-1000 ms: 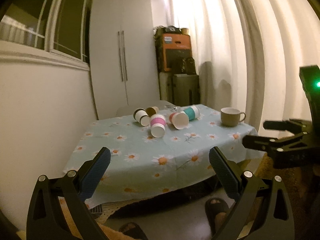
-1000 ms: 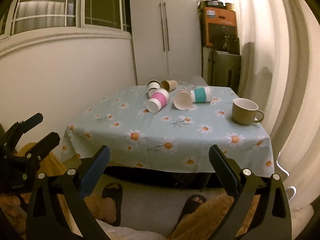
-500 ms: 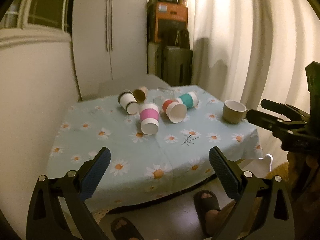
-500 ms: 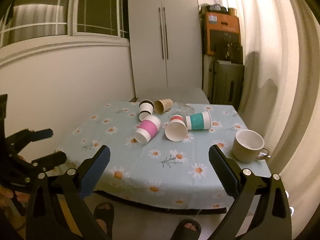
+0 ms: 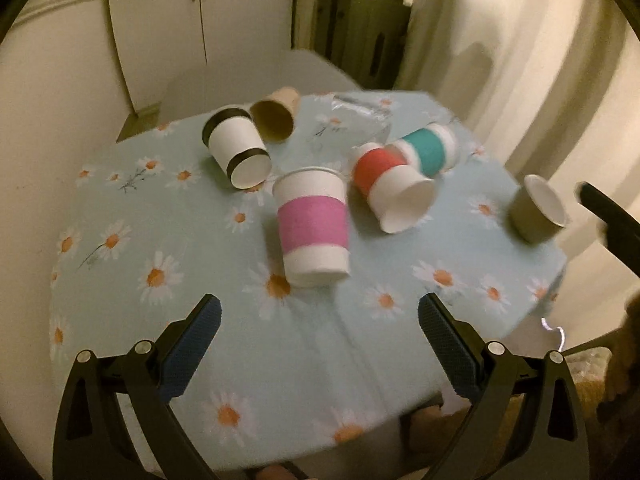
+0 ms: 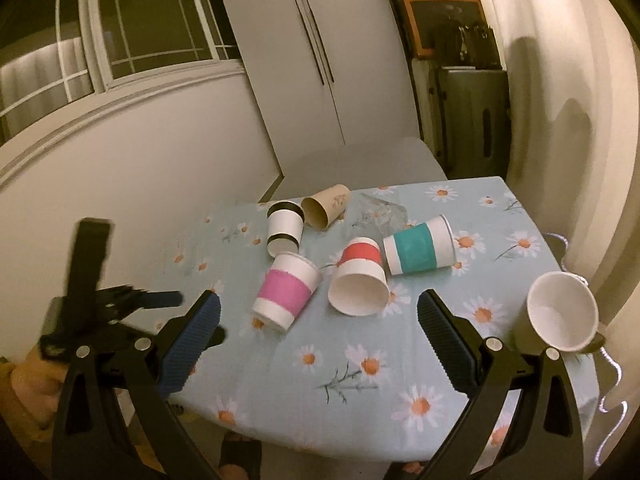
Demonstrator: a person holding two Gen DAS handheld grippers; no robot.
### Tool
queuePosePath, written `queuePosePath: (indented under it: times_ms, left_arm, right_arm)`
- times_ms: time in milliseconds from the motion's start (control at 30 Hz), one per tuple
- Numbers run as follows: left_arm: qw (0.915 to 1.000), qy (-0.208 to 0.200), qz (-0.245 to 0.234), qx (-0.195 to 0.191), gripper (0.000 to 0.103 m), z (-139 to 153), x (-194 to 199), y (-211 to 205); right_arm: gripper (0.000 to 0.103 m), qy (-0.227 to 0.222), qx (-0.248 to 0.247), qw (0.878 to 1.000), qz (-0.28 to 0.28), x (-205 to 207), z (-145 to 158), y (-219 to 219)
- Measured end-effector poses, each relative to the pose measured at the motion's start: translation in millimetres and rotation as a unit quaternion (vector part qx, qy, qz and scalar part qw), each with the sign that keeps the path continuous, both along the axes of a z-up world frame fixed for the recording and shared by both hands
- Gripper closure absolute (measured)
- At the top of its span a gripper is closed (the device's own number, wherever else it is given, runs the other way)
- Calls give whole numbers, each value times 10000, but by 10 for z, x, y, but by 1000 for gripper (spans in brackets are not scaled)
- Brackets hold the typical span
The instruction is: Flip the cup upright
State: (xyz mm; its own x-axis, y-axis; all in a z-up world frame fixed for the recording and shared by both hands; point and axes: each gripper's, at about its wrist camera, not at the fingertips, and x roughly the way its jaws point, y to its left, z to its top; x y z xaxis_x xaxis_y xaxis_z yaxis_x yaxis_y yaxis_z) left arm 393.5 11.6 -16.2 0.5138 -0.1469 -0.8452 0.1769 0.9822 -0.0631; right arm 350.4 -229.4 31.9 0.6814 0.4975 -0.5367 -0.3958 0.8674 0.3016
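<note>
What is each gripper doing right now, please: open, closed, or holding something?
Left gripper: open, holding nothing, above the near edge of the daisy-print tablecloth.
Right gripper: open, holding nothing.

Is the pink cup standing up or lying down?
Lying down. The pink cup rests on its side on the tablecloth, its open mouth facing away.

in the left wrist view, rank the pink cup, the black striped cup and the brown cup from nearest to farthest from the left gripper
1. Pink cup: lying on its side, just ahead of the left gripper, near centre.
2. Black striped cup: farther back, to the left.
3. Brown cup: right behind the black striped cup, near the table's far edge.
</note>
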Motion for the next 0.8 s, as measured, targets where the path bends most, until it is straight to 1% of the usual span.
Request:
queuePosePath:
  times_ms: [67, 100, 167, 200, 233, 300, 333, 467, 567, 600, 700, 733, 767, 800]
  left_arm:
    - [9998, 194, 19, -67, 7, -56, 207, -8]
    - [9994, 325, -15, -103, 7, -91, 311, -29]
    - [9986, 527, -26, -56, 7, -158, 488, -70]
    - [9978, 649, -4, -119, 7, -197, 589, -75]
    - [9966, 795, 86, -217, 7, -241, 688, -62]
    - [9937, 1065, 246, -267, 7, -326, 843, -37]
    - [9929, 1124, 275, -265, 8, -349, 899, -36]
    - [9912, 1298, 242, -57, 8, -457, 1056, -61]
    - [9891, 1454, 236, -73, 10, -541, 1116, -52]
    - [9883, 1499, 254, -91, 13, -572, 1130, -50]
    - [9872, 1563, 326, -57, 14, -660, 1174, -39]
    - [9869, 1581, 329, -42, 17, -680, 1173, -42]
    - [9865, 1606, 328, -51, 23, -701, 1174, -49]
    - [9864, 1611, 326, -69, 34, -712, 1175, -54]
  right_arm:
    - [5, 121, 89, 9999, 23, 74, -61, -50]
    - [5, 180, 98, 9998, 59, 94, -96, -63]
    - [5, 275, 92, 9995, 96, 143, -153, -97]
    - [5, 310, 97, 9994, 122, 156, -166, -107]
    - [5, 347, 107, 9992, 185, 168, -185, -110]
    - [5, 426, 160, 9986, 274, 153, -216, -125]
    - [5, 456, 187, 9983, 312, 150, -226, -126]
    - [5, 500, 237, 9976, 412, 148, -210, -100]
    - [5, 484, 210, 9975, 464, 145, -188, -71]
    - [5, 465, 188, 9977, 464, 138, -180, -66]
    - [5, 234, -92, 9991, 354, 82, -141, -37]
    - [5, 161, -161, 9991, 347, 57, -128, -26]
    - [5, 148, -170, 9991, 361, 50, -124, -24]
    - [5, 160, -158, 9990, 377, 49, -125, -24]
